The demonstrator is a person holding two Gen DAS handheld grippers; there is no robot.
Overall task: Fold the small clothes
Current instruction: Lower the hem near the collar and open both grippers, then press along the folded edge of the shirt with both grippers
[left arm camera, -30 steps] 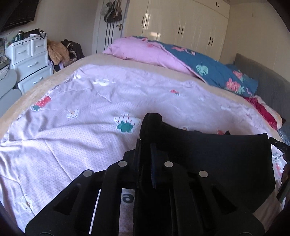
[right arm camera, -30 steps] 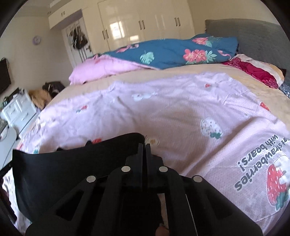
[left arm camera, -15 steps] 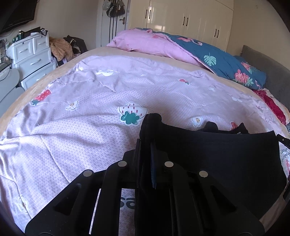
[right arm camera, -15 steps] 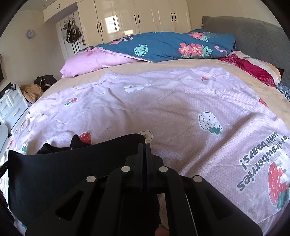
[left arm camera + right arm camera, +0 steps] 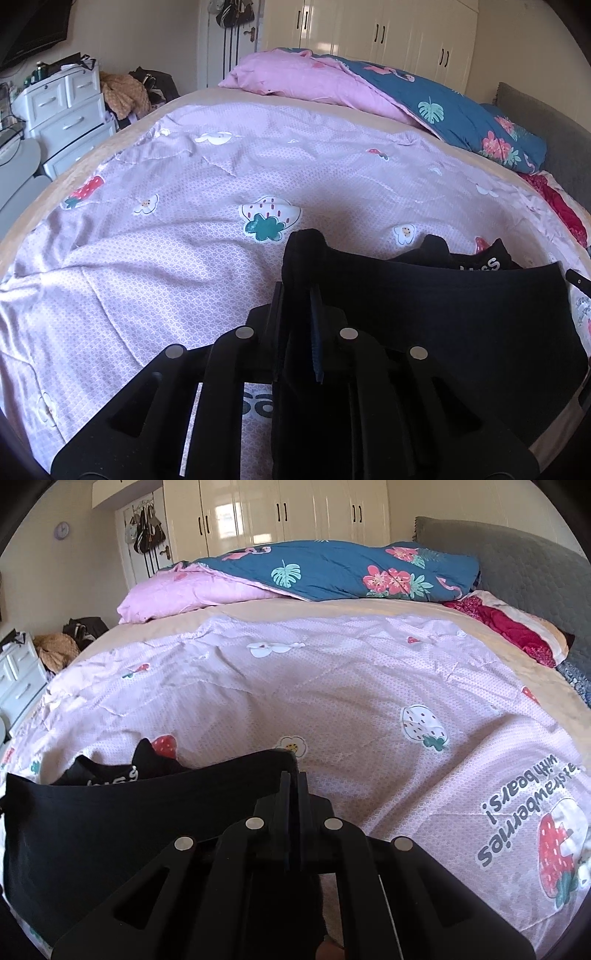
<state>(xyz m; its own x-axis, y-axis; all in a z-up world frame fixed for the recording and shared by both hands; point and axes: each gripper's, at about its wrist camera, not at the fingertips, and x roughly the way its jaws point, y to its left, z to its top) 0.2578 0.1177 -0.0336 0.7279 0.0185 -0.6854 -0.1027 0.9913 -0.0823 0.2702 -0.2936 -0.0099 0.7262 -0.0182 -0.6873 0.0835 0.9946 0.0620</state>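
Black garment (image 5: 443,317), small and dark, hangs stretched between the two claws just above the near edge of the bed (image 5: 177,622). The left claw (image 5: 297,295) is clenched on one top corner of the cloth, a bunched fold poking up past its fingertips. The right claw (image 5: 291,782) is clenched on the opposite corner, its fingers pressed tight together over the hem. Held this way, the top edge runs taut from one claw to the other and the rest drapes down flat, which I judge is the point: a spread, even sheet is easier to lay on the quilt (image 5: 332,686) and fold square than a crumpled one. Both claws tilt downward toward the quilt, so the cloth looks ready to be set down.

Behind the taut edge, a second black piece (image 5: 110,771) lies crumpled on the quilt, touching or just beyond the held cloth; whether it is part of the same garment I cannot tell. It carries white lettering, only partly legible, with something like "ES" showing in the left view.

On the quilt at the near right, beside a strawberry print (image 5: 554,853), upside-down words read "strawberries with bears!". The first letters are cut off. A few more printed letters peek out under the left claw, too hidden to read.
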